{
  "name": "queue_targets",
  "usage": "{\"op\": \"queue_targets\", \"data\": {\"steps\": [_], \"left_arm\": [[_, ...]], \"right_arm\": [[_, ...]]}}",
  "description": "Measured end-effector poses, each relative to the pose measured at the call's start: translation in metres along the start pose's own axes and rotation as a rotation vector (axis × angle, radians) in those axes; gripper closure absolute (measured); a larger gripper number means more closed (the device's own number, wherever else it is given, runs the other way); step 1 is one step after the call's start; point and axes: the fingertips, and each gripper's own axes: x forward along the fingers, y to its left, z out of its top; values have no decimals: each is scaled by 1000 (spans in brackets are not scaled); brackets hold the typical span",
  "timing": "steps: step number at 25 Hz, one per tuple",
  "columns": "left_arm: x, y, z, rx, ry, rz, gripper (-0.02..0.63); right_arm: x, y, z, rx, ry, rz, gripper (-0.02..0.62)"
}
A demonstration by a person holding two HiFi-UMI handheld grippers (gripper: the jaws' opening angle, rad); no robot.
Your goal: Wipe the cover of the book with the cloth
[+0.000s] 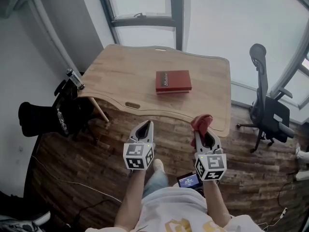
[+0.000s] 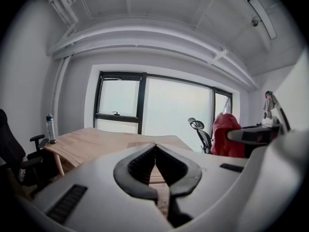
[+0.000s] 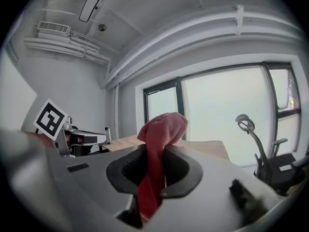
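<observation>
One red book (image 1: 173, 81); right hand-held gripper (image 3: 155, 149) clamps red cloth (image 3: 163, 127) — left hand-held gripper (image 2: 155, 147) closed.

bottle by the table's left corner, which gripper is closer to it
Left. The left gripper is below and right of the bottle in the head view, short of the table; the right gripper, holding the cloth, is farther right.

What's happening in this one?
A person stands in front of a wooden table with a gripper in each hand. The right gripper is shut on a red cloth; the left gripper is shut and empty. The red book lies flat on the table, with both grippers held short of it.
</observation>
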Motion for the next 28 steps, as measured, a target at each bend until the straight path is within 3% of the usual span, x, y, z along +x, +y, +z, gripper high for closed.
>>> {"op": "queue_targets", "data": {"steps": [8, 21, 28], "left_arm": [[67, 38, 7, -7, -40, 21, 595], [272, 150, 56, -44, -24, -9, 595], [350, 184, 61, -41, 12, -61, 595]], "right_arm": [[71, -32, -4, -3, 25, -7, 526], [273, -88, 14, 4, 125, -90, 526], [345, -112, 14, 15, 177, -153, 526]]}}
